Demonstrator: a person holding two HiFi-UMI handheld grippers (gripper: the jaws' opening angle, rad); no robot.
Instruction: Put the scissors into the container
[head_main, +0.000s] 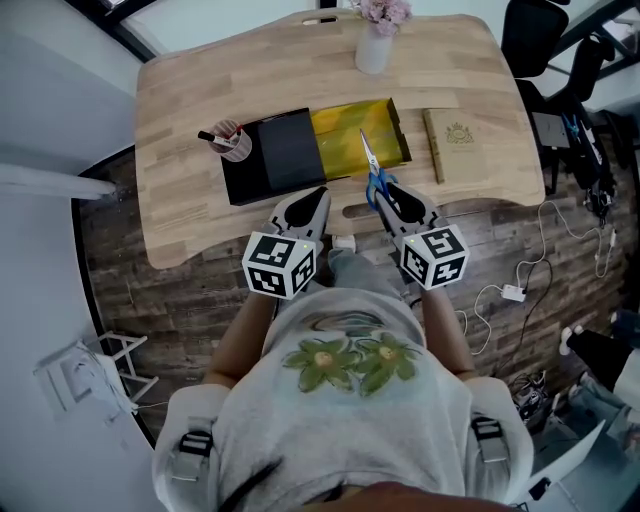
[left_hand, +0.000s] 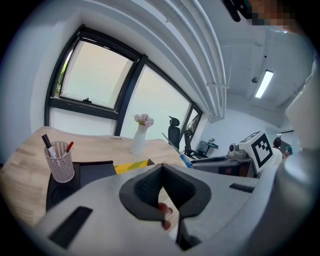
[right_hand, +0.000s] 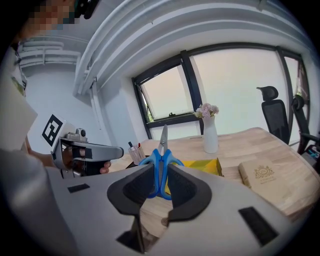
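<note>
Right gripper (right_hand: 160, 172) is clamped on the blue handles of the scissors (head_main: 370, 160), blades pointing at the yellow container (head_main: 345, 135), probably so they slide straight in. Left gripper (left_hand: 161, 170) sits closed and empty near the container's front edge.

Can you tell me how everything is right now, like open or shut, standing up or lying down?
scissors: blades closed, held up off the desk.
right gripper: shut on the scissors' blue handles.
left gripper: shut, nothing in it.
container: open, yellow inside showing.
pen holder: upright, pens in it.
vase: upright, flowers in it.
</note>
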